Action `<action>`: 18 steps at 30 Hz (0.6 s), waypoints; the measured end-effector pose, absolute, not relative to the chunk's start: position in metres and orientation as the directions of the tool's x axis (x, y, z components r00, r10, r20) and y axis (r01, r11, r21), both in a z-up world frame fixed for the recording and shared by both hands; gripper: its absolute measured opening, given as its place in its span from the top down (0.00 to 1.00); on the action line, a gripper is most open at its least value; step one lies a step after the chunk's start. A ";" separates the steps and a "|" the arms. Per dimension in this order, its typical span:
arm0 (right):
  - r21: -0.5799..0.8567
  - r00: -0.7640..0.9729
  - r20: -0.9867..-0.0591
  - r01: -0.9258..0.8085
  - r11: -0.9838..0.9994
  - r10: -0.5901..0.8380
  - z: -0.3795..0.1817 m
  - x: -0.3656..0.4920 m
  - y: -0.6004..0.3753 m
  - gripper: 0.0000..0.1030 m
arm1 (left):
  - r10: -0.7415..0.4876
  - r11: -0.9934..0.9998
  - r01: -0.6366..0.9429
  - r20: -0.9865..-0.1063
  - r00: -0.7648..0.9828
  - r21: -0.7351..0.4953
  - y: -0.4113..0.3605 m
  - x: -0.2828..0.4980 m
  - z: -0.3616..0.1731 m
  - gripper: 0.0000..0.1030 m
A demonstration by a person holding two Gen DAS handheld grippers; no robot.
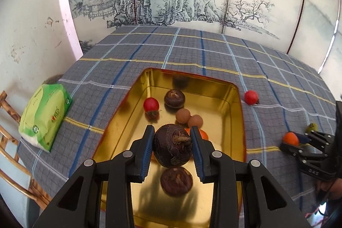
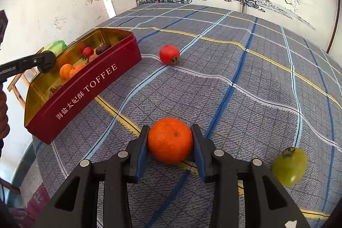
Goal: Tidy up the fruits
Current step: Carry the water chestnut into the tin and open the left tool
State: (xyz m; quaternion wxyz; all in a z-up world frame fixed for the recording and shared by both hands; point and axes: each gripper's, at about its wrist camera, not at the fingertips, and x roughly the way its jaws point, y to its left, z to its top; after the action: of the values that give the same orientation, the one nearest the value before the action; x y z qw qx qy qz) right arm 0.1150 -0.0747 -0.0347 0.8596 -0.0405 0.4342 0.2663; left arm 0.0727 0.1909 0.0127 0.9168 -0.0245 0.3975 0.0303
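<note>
Here, the left gripper is clenched on a dark water chestnut above the near half of the gold-lined toffee tin. Inside the tin lie two more chestnuts, a red fruit and two brown balls. Right of the tin, the right gripper grasps an orange resting on the checked cloth; a red fruit and a green one also lie outside the tin.
</note>
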 end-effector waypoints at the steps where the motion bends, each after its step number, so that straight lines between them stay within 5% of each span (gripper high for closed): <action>1: 0.161 0.481 -0.768 -0.493 0.855 0.422 -0.035 0.115 -0.075 0.65 | 0.041 0.997 -0.076 -0.731 0.681 -0.015 0.191 0.075 0.012 0.66; 18: 0.142 0.482 -0.775 -0.498 0.855 0.409 -0.033 0.116 -0.071 0.64 | 0.116 0.993 -0.099 -0.758 0.642 0.067 0.202 0.109 -0.006 0.66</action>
State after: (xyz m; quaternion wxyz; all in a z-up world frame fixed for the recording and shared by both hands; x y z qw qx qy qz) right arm 0.1159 -0.0710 -0.0332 0.8593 -0.0512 0.4349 0.2642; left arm 0.1088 0.2018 -0.0059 0.9060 0.0098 0.4189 0.0594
